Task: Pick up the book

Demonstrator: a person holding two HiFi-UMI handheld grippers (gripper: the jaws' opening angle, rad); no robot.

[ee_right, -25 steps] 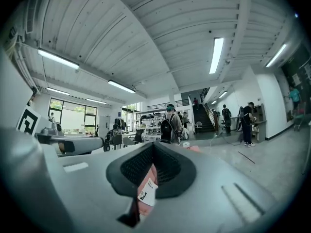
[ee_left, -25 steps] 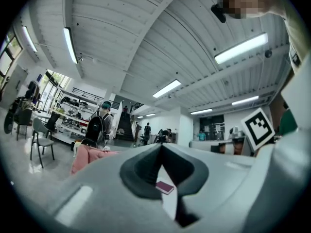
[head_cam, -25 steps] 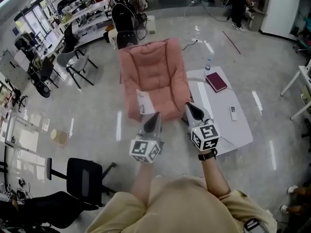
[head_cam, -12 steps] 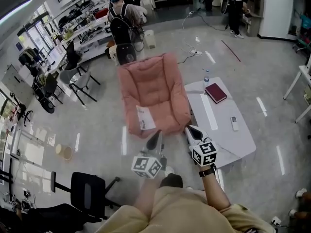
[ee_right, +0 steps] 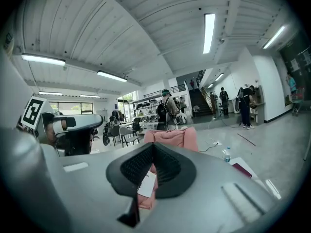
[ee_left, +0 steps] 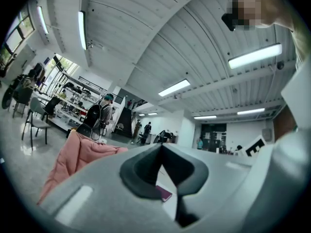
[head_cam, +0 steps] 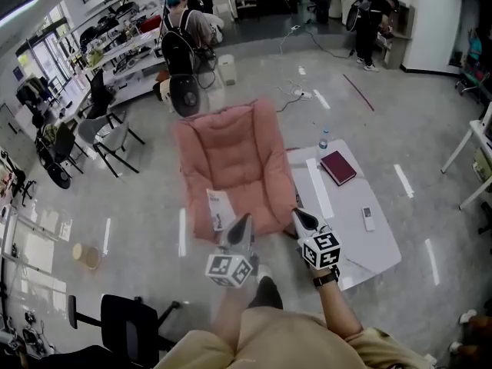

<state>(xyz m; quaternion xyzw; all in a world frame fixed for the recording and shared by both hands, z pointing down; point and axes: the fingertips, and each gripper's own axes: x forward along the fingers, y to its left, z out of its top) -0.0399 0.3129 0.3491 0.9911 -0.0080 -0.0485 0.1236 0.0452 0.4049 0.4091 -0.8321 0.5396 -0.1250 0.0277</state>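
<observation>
The dark red book (head_cam: 339,167) lies flat on the far part of a low white table (head_cam: 379,246). It shows small past the left jaws (ee_left: 164,193) and at the right of the right gripper view (ee_right: 241,169). My left gripper (head_cam: 244,223) is shut and empty, held level over the front edge of the pink floor chair (head_cam: 231,167). My right gripper (head_cam: 296,215) is shut and empty at the table's near left corner, well short of the book. In their own views the left gripper (ee_left: 162,147) and right gripper (ee_right: 153,144) both show jaws together.
A white leaflet (head_cam: 220,208) lies on the chair seat. A water bottle (head_cam: 324,139) and a small remote (head_cam: 368,219) sit on the table. A black office chair (head_cam: 127,321) stands at the lower left. People and desks (head_cam: 181,37) are far behind.
The chair and table have slid down the head view, and both grippers sit lower in it, still shut. A dark shoe has come into view below the grippers.
</observation>
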